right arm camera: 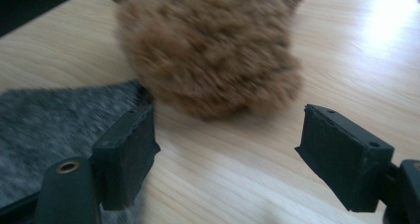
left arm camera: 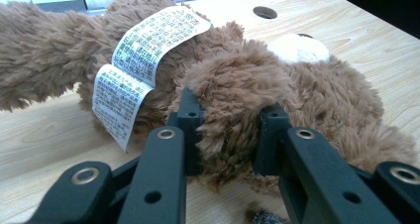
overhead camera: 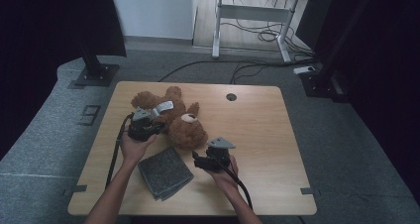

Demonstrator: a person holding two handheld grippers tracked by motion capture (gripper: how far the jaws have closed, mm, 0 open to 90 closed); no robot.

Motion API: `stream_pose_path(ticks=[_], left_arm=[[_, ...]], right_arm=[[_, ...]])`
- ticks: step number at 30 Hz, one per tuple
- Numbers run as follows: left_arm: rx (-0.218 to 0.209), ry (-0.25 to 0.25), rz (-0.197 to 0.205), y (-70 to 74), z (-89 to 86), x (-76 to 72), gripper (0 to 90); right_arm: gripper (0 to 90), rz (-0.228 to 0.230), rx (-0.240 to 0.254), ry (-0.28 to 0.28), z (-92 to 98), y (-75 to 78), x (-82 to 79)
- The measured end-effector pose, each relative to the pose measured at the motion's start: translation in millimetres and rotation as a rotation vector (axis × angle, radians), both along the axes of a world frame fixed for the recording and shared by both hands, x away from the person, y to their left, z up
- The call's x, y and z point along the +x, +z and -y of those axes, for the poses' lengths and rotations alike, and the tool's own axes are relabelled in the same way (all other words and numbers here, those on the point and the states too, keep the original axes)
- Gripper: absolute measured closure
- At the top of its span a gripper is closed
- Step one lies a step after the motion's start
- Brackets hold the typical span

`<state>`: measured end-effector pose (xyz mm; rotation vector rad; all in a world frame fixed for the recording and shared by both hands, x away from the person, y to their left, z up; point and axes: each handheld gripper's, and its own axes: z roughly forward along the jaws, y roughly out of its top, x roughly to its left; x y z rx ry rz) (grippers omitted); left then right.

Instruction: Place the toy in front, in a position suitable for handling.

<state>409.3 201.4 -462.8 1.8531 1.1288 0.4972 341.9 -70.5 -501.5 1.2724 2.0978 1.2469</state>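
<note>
The left gripper (left arm camera: 229,135) was squeezed shut on a furry limb of the brown teddy bear (left arm camera: 257,85), with fur bulging between its black pads. Just past that limb hung the bear's white printed label (left arm camera: 143,60). The bear lay on the tabletop (overhead camera: 257,120), its body stretching away ahead of this gripper. The right gripper (right arm camera: 225,152) stood wide open with nothing in it. The bear's head was right in front of it, and a grey felt cloth (right arm camera: 54,120) touched its one pad. This gripper looked best placed to take the head.
</note>
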Motion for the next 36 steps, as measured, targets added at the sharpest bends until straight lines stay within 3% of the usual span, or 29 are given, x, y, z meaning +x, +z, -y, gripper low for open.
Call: stream_pose_path(ticks=[11, 26, 36], left_arm=[[0.002, -0.002, 0.001, 0.4, 2.3, -1.1, 71.8], [-0.005, 0.005, -0.001, -0.7, 3.1, -2.2, 71.8], [-0.011, 0.001, -0.002, -1.7, 3.3, -3.1, 71.9]], right_arm=[[22.7, 0.017, -0.030, 0.014, -34.6, 5.5, 6.5], [23.8, 0.006, -0.033, 0.002, -39.3, 5.1, 12.0], [28.0, -0.018, -0.042, 0.006, -54.9, -3.1, 23.9]])
